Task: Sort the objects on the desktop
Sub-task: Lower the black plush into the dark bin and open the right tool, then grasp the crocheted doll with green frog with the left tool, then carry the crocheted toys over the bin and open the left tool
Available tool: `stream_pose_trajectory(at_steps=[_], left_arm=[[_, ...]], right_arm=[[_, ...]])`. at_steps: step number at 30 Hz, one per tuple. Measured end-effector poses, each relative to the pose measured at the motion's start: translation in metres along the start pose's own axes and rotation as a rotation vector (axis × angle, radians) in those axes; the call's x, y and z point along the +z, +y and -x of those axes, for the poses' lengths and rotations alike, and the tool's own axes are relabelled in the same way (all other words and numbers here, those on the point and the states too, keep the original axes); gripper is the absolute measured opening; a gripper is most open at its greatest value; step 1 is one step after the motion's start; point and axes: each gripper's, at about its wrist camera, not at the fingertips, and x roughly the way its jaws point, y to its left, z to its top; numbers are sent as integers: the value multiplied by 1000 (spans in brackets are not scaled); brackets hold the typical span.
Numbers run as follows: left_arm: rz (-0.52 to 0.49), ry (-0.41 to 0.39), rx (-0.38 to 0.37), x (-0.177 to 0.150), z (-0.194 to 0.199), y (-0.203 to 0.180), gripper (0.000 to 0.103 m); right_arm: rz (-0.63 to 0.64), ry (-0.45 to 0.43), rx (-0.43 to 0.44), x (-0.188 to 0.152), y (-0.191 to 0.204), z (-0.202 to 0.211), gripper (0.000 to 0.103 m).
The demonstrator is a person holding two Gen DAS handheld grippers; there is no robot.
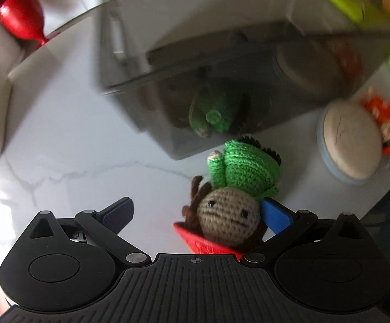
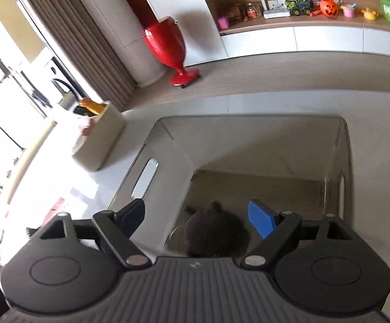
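1. Two grippers seen: left gripper (image 1: 197, 212) jaws spread over the white counter (image 1: 87, 148), pinching nothing.
2. Lay beside the smoky bin (image 1: 249, 62): crochet doll (image 1: 235, 188), touching the right-hand pad.
3. Hovered over that bin (image 2: 249, 145): right gripper (image 2: 197, 218), jaws spread, empty.

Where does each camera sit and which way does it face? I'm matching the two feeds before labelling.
Left wrist view: on the left gripper, facing steeply down at a white marble tabletop and a green crocheted doll; own open fingers show.
Right wrist view: on the right gripper, angled down into a smoky transparent plastic bin, room beyond; own open fingers show.
Shared: the bin and a red goblet-shaped stand.
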Motion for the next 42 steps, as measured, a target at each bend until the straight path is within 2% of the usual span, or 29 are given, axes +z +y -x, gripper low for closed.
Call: stream_pose_trajectory(at_steps=[2,6,9,10,12,13,14,18,24,27,30,33,36,38,42], left_arm=[[-31,40,20,7,-8,-8,103],[-119,78,103,16,-19,-27,103],[-170,85,95,19,-23,-37,103],[-173,97,84,20,-26,-39,103],[-149,136,58,21,-32,-35,93],[-129,154,41,21,-35,-32,73],[-111,155,32,21,-34,-29,71],[-63,136,0,18,-28,-16,64],[-50,61,-22,4,12,1,63],[-20,20,-73,-7,45,13,63],[63,-32,-163,-15,86,29,63],[152,-143,-208,7,128,45,63],[196,-205,-202,57,147,60,64],[220,-179,-186,95,129,63,64],[269,-33,-143,161,45,53,64]], right_arm=[[-28,-2,34,-11,-13,11,86],[-98,23,80,-5,-48,13,86],[-148,31,84,-9,-71,19,86],[-162,22,77,-10,-76,10,86],[-189,12,96,-7,-87,6,85],[-201,12,115,-3,-89,3,85],[-210,6,124,-3,-90,5,85],[-200,-25,128,-3,-90,11,86],[-186,-69,127,2,-90,14,86],[-195,-79,130,9,-87,11,86],[-188,-98,135,13,-86,15,86],[-173,-126,144,20,-83,19,86],[-183,-154,167,24,-81,22,86],[-193,-164,187,23,-82,22,86],[-191,-196,176,14,-86,31,86]])
